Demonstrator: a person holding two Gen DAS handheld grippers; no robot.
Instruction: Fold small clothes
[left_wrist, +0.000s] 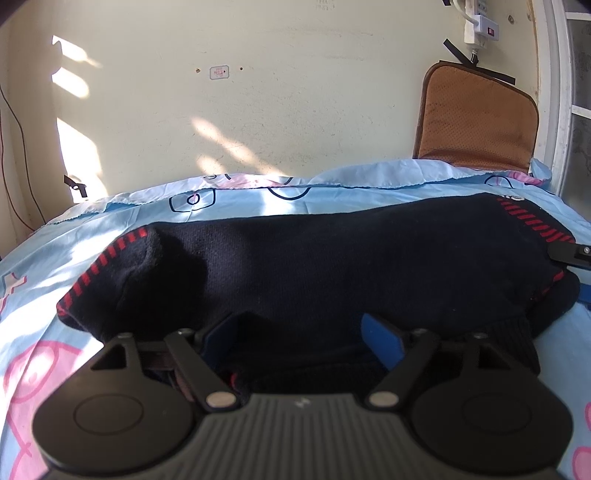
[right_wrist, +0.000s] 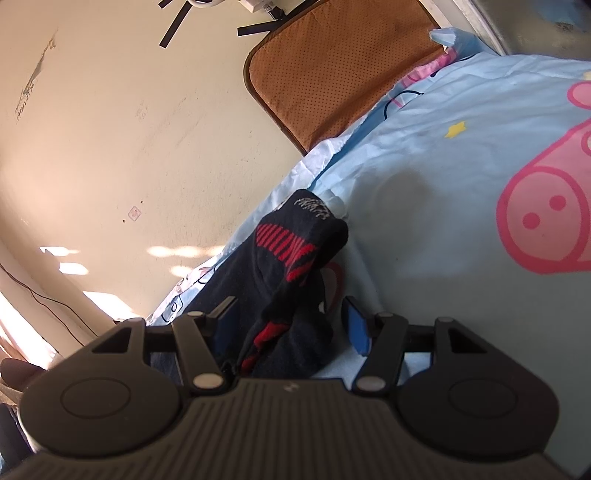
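Dark blue socks (left_wrist: 332, 266) with red stripes lie across the blue bed sheet (left_wrist: 74, 258), both grippers (left_wrist: 299, 339) (right_wrist: 284, 325) have open jaws around them, so the soft pile could slip loose and unfold.

Ahead of the matt black plastic left gripper (left_wrist: 301, 334), a dark knitted sock (left_wrist: 332, 258) lies on the smooth, slightly shiny printed sheet (left_wrist: 55, 258).

- My left wrist view sits low and close over the dark sock (left_wrist: 332, 266), facing the wall (left_wrist: 295, 103).
- My right wrist view, rolled sideways, shares that sock (right_wrist: 291, 266), the bed (right_wrist: 443, 184) and the brown cushion (right_wrist: 332, 66).
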